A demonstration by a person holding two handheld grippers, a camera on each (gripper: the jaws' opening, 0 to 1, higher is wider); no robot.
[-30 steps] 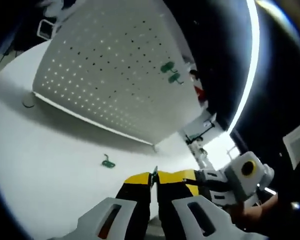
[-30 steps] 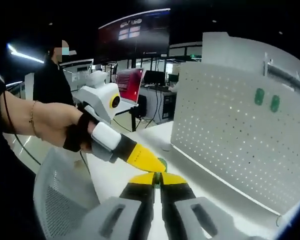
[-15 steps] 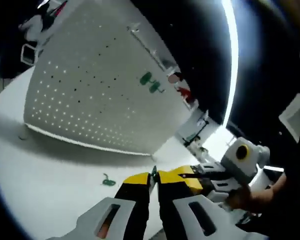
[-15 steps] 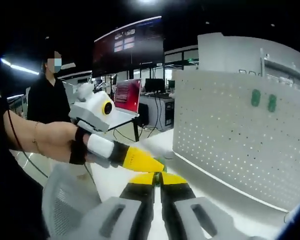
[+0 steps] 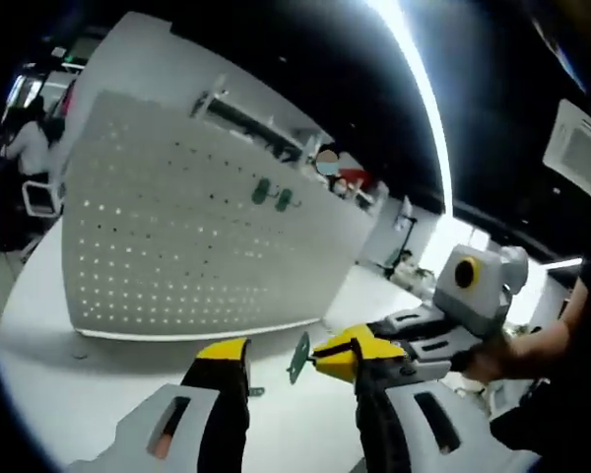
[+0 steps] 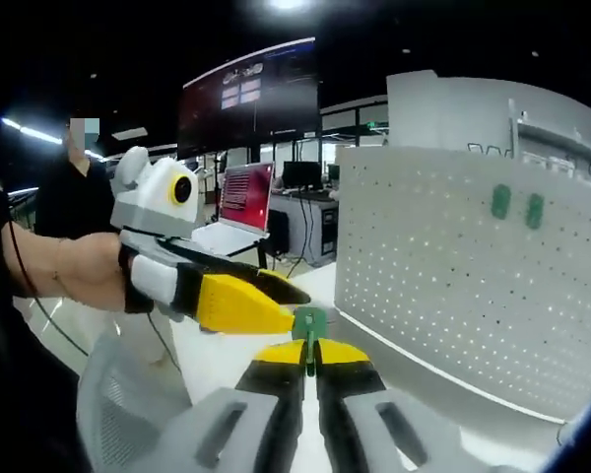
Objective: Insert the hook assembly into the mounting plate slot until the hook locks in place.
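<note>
Left fingers [image 5: 297, 367] spread | right fingers [image 6: 309, 353] pinch green hook [image 6: 310, 320] | pegboard [image 6: 473, 266] ahead

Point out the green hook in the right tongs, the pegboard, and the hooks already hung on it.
green hook [image 6: 309, 322]: right gripper view, its flat plate above the tips.
pegboard [image 6: 453, 276]: right gripper view, perforated face.
hung hooks [image 6: 501, 201]: right gripper view, left one.

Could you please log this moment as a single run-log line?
left gripper: open | right gripper: shut on green hook | pegboard: two hooks mounted | insertion: pending
</note>
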